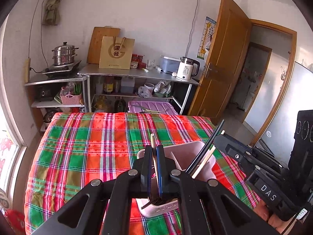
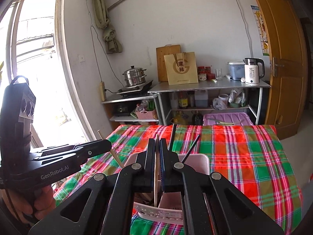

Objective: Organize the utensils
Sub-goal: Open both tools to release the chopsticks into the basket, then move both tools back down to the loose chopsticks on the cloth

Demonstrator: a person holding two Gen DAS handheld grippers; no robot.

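Observation:
A pale pink utensil holder [image 1: 189,154] [image 2: 197,162] stands on the plaid tablecloth [image 1: 88,146] [image 2: 244,156], right under both grippers. My left gripper [image 1: 154,148] [image 2: 109,144] is shut on a light wooden chopstick [image 1: 152,140] [image 2: 117,157] that slants down towards the holder. My right gripper [image 2: 156,142] [image 1: 218,138] is shut on another wooden chopstick [image 2: 156,176] [image 1: 203,163], whose lower end is inside the holder. Two black chopsticks [image 1: 207,146] [image 2: 172,137] lean in the holder. A hand [image 2: 42,199] holds the left gripper's handle.
Behind the table stands a steel shelf [image 1: 137,73] [image 2: 215,86] with a white kettle [image 1: 186,68], a paper bag [image 1: 117,53] and a steamer pot [image 1: 64,53]. A purple bin lid [image 1: 152,106] lies behind the table's far edge. A wooden door [image 1: 221,58] is at the right, a window [image 2: 35,58] at the left.

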